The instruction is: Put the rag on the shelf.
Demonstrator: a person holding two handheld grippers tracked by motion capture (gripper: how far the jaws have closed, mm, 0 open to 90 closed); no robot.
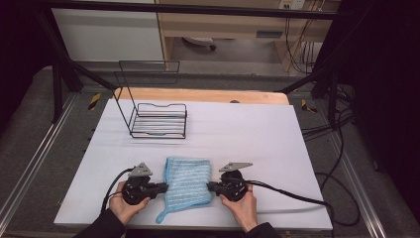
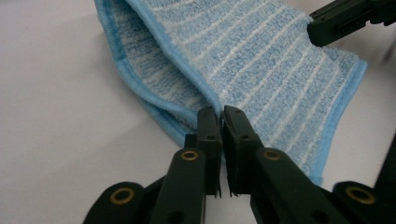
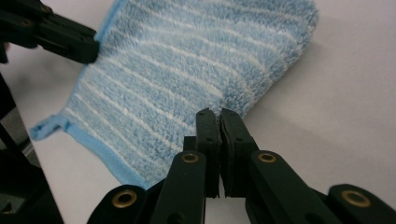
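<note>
Both grippers, left point(image 1: 163, 187) and right point(image 1: 211, 186), pinch the folded towel point(image 1: 188, 182) edges thinly; a layer may slip free when lifted.

A white sheet point(image 1: 247, 134) is covering most of a table, and a strip of pale wooden tabletop point(image 1: 198, 95) is showing along its far edge. A black wire rack point(image 1: 156, 111) is standing on the sheet toward the far left, its tall back frame rising behind a low basket. Grey carpeted floor point(image 1: 29, 129) is stretching away on both sides, with metal rails point(image 1: 29, 168) running along it. Black frame bars point(image 1: 188, 9) are crossing overhead. Behind the table, a white panel point(image 1: 109, 32) and light wooden furniture point(image 1: 223, 25) are standing (a caster wheel is showing underneath). Black cables point(image 1: 337, 134) are trailing across the floor at right, where the room is falling into shadow.
</note>
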